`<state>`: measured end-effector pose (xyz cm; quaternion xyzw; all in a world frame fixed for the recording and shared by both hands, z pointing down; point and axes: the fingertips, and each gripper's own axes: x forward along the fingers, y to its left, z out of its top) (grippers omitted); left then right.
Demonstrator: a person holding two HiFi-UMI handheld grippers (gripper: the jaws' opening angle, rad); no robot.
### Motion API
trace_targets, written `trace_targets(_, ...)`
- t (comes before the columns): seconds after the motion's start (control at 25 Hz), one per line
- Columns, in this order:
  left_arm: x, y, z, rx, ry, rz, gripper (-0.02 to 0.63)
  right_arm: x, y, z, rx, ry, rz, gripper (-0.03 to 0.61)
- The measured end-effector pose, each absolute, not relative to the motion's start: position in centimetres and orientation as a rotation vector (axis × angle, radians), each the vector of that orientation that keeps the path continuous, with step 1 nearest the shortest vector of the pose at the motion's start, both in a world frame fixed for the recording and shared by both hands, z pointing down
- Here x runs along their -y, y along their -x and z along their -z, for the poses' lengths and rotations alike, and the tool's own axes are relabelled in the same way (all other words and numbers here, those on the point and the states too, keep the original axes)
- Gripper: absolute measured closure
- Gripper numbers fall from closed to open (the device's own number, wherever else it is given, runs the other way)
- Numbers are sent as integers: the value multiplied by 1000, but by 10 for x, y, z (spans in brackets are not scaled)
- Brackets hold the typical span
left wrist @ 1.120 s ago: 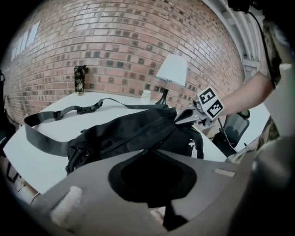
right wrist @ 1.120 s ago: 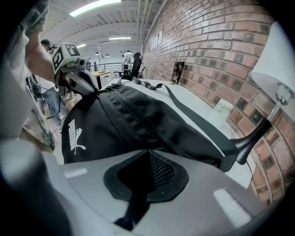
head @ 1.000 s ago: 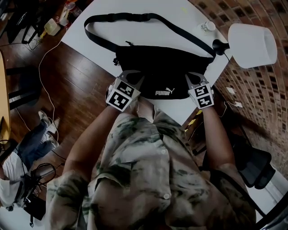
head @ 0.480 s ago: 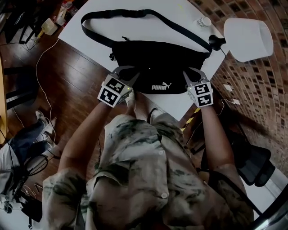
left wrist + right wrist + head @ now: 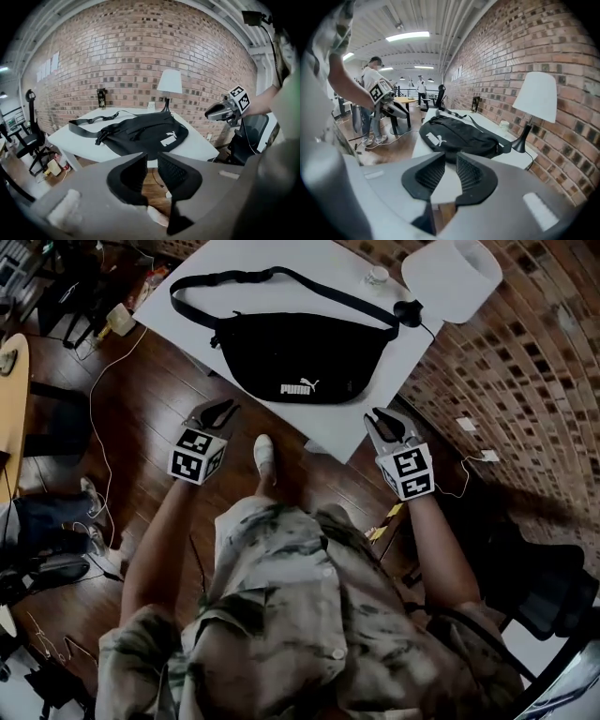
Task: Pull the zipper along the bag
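First, head view: the left gripper (image 5: 220, 409) and right gripper (image 5: 382, 416) hang over the dark plank floor (image 5: 169, 381), short of the white table (image 5: 309, 268). The black bag (image 5: 291, 357) lies ahead of both, between their lines, touching neither. Its strap (image 5: 272, 276) loops beyond it.
Only in the head view: a white shoe (image 5: 265, 454) sits just behind and to the right of the left gripper.
Left gripper view: the jaws stand a narrow slit apart with nothing in it. The bag is straight ahead, logo (image 5: 298, 387) facing, and the right gripper is in the air off to the right.
Only in the left gripper view: a dark bottle (image 5: 101, 98) stands far ahead, past the bag, and an office chair (image 5: 32, 136) to the left.
Right gripper view: the jaws show a slim gap, also empty. The bag is ahead, the lamp (image 5: 450, 273) ahead to the right.
Only in the right gripper view: ceiling strip lights (image 5: 410, 36) overhead.
Materials and shapes: the bag is soft matte fabric, a flattened oval. The strap is flat webbing. The jaw pads are black and ribbed in grey shells. The lampshade is a smooth white cone. The wall (image 5: 140, 47) is rough red brick.
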<state>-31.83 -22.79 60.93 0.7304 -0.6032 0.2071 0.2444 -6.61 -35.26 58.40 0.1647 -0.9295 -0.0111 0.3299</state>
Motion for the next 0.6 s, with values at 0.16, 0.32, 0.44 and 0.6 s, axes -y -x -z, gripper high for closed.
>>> trace_targets(0.16,160,248,-561,1723,-1965,-416,541,278,13,-561,2531,-377,14,505)
trace_targets(0.32,95,171,-512,1708,-1970,-244,543,209,-37,-542,2580,-336,-28,511)
trace_targets(0.44,50,124,-479,1673,-2028,-202,543,156,-66,-518,2622,-308,-45,511)
trace_targets(0.6,3,67,-458,1594,-2128,-219,545,99,-95,-491,2668,-301,-11,511)
